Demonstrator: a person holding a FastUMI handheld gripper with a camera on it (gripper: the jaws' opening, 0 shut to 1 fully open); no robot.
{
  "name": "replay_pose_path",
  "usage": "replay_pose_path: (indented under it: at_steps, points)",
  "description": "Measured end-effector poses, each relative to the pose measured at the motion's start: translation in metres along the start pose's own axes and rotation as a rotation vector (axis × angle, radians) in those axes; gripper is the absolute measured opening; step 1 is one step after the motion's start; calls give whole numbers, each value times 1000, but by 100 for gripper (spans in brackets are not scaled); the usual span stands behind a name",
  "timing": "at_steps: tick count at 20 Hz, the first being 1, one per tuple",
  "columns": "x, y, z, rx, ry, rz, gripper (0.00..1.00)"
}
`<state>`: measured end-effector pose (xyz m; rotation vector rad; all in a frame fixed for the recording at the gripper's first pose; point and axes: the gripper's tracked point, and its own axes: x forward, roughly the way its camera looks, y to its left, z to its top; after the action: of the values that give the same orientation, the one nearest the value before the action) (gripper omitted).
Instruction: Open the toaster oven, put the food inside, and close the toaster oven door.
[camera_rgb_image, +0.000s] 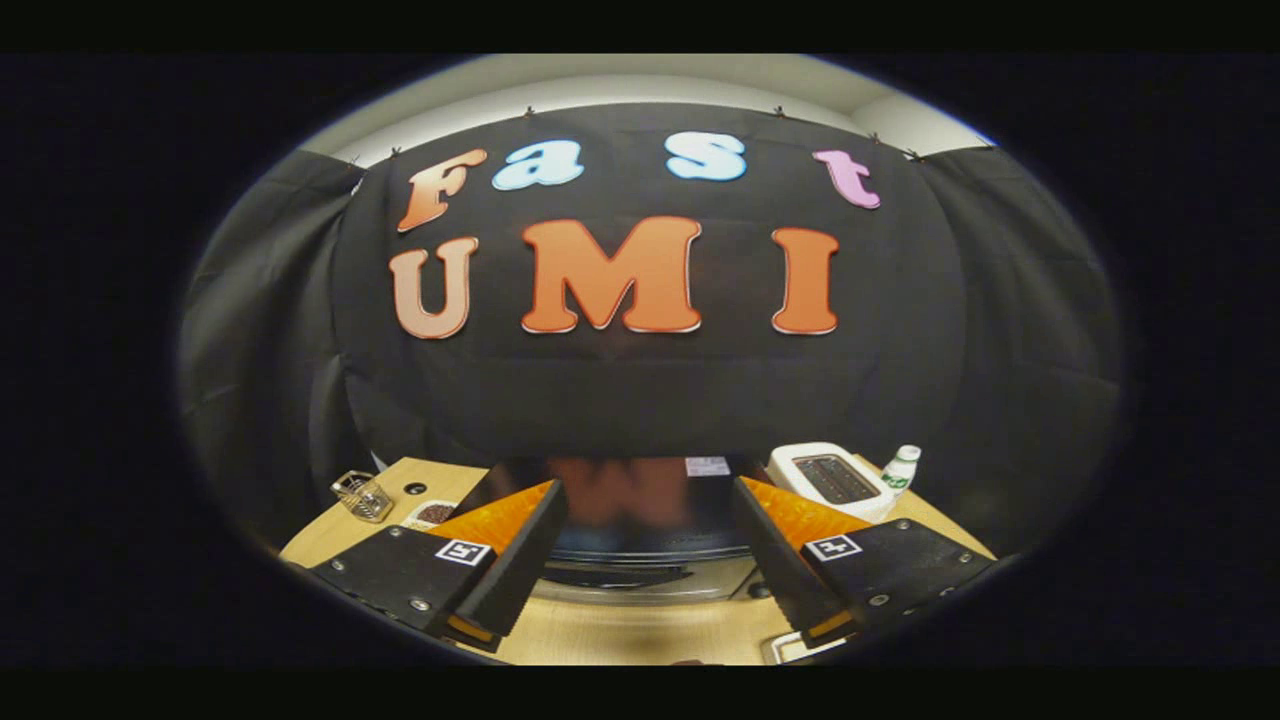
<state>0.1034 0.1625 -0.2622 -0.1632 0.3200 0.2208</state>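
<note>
The gripper (640, 570) hangs with fingers spread apart and empty above the glossy black toaster oven (640, 510), which stands mid-way along the wooden table (620, 635)'s back edge.

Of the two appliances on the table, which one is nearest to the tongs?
The black toaster oven, between the open tongs. The white toaster stands farther back.

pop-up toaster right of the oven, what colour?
White, with dark slots on top; the toaster shows in the gripper view, beyond the open gripper.
</note>
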Motion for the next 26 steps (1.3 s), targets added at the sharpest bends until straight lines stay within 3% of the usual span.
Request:
replay_pose_path:
  at_steps: [4,10,26]
  points:
    - [26,4,-38,46,72,-2,98]
    - [43,10,-79,7,166,-9,98]
    - [9,20,-89,-21,189,-7,99]
